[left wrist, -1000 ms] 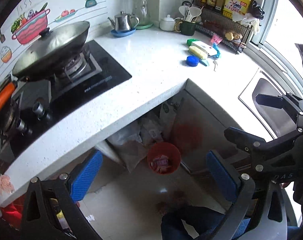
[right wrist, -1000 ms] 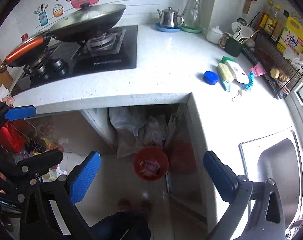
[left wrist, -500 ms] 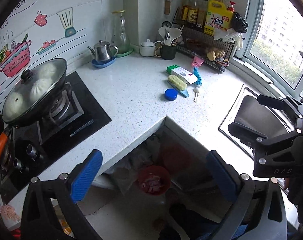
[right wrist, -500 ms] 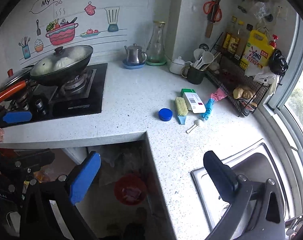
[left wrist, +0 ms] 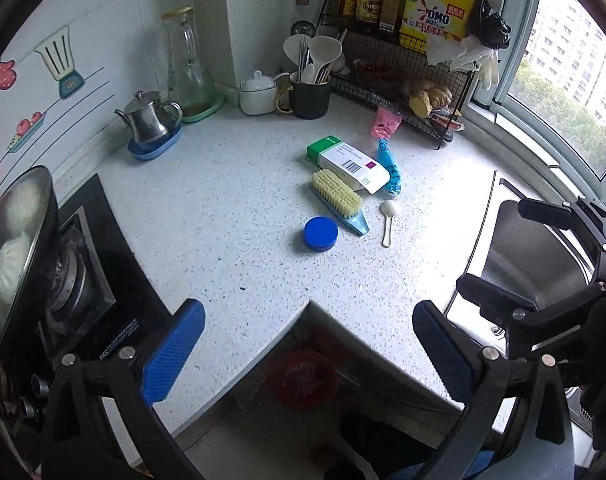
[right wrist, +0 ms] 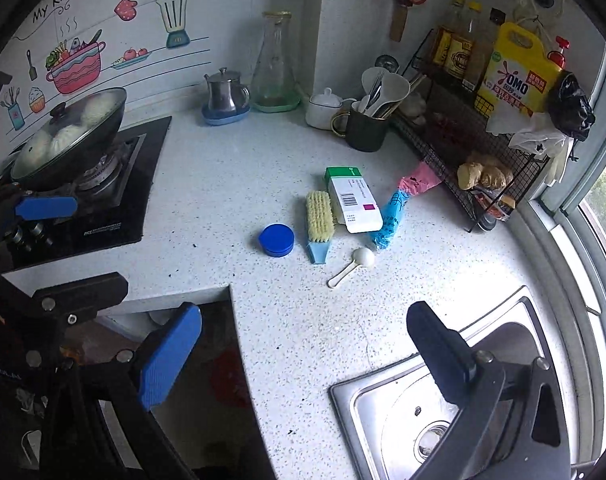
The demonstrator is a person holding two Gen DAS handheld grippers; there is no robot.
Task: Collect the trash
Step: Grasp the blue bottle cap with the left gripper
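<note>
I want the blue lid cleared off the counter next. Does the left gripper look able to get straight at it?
Probably yes. The left gripper is open and empty, and the blue lid lies flat on bare counter ahead of it. Only the brush sits close beside it, apart, on the far side.

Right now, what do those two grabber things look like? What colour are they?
Both are black frames with silver screws. The left gripper has two long flat fingers covered in blue ribbed pads. The right gripper matches it: one pad shows bright blue, while the other finger looks dark, in shadow. Neither view shows cables or sleeves.
</note>
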